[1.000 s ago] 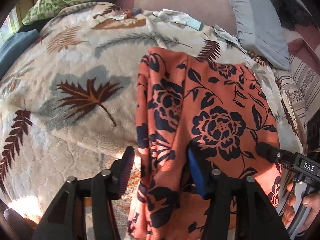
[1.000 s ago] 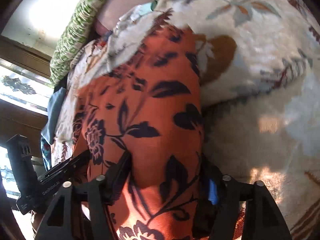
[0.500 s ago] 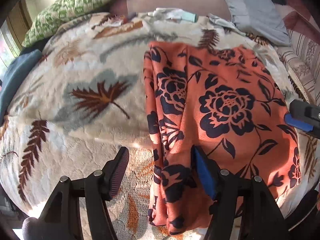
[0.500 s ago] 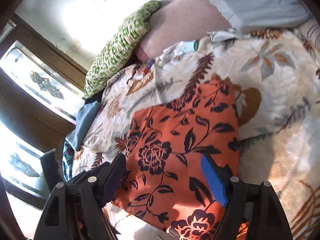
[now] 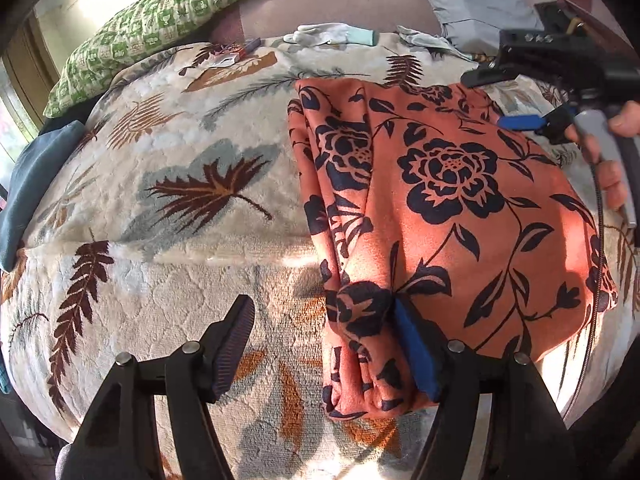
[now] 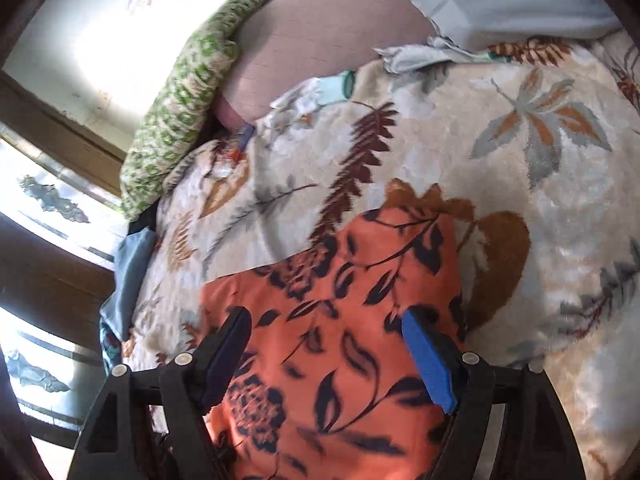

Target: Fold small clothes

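- My left gripper (image 5: pixel 324 344) has just been opening; folded orange floral garment (image 5: pixel 440 208) lies loose beside one pad.
- My right gripper (image 6: pixel 328 352) hangs released above it.
- Next I judge: regrasp an end, fold across.

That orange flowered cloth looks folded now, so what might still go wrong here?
Two risks, I think. The cloth hangs over the near edge of the blanket, so a nudge might slide it off. The left tongs are open, but one blue pad touches the bunched folded edge, so pulling away could drag the layers apart.
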Available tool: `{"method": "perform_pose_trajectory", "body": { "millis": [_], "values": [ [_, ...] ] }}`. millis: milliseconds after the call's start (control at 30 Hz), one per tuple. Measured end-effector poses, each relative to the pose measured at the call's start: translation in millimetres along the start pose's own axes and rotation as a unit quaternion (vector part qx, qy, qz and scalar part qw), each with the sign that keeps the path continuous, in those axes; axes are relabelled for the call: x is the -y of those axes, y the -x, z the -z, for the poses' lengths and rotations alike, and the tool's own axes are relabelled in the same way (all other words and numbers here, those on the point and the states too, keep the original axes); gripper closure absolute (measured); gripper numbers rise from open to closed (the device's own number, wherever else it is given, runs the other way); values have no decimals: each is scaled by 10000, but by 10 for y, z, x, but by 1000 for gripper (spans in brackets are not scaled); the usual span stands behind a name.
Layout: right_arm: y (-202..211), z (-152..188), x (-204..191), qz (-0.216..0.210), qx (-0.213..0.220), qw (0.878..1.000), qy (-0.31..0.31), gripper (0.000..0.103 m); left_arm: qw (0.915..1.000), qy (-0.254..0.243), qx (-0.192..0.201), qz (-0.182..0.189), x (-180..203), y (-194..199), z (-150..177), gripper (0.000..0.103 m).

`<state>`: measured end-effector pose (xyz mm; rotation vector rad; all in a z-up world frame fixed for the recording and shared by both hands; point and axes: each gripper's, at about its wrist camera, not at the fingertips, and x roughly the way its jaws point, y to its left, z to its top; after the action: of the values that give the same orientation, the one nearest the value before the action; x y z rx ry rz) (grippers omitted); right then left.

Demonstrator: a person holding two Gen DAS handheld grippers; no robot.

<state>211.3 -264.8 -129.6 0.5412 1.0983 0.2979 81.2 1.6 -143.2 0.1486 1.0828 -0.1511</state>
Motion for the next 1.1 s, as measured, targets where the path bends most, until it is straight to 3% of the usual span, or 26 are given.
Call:
{"method": "perform_pose_trajectory", "body": {
  "millis": [67, 233, 333, 400, 500, 600, 700, 833, 933, 1000, 1100],
  "values": [
    [-244, -65, 173, 91, -288, 9993, -239, 22, 9999, 8, 33, 115, -30, 79, -21, 31],
    [39, 14, -5, -166, 121, 9998, -13, 23, 9937, 679, 213, 868, -310, 230, 13, 31],
    [245, 146, -68, -307, 361, 9988, 85, 22, 9891, 820, -428, 1149, -363, -48, 131, 30],
    [179, 203, -51, -240, 228, 9993, 180, 21, 9858, 1057, -377, 1246, -408, -110, 209, 29],
    [44, 248, 30, -6, 38, 9999, 113, 21, 9869, 1043, -290, 1195, -378, 44, 194, 29],
    [298, 292, -82, -317, 305, 9990, 107, 21, 9880, 966, -128, 1199, -348, 175, 216, 29],
    [589, 482, -203, -630, 522, 9965, 151, 21, 9894, 957, -325, 1047, -357, 64, 270, 29],
    [637, 966, -187, -999, 33, 9950, 5, 20, 9865, 1150, -329, 1118, -411, 15, 275, 29],
    [358, 1276, -36, -734, -474, 9962, 23, 20, 9896, 1037, -290, 949, -370, 92, 243, 29],
    [440, 1335, -60, -740, -370, 9965, -98, 20, 9910, 1024, -127, 850, -365, 221, 242, 29],
    [763, 1400, -303, -666, 88, 9975, 236, 20, 9930, 1010, 100, 607, -373, 398, 238, 29]
  ]
}}
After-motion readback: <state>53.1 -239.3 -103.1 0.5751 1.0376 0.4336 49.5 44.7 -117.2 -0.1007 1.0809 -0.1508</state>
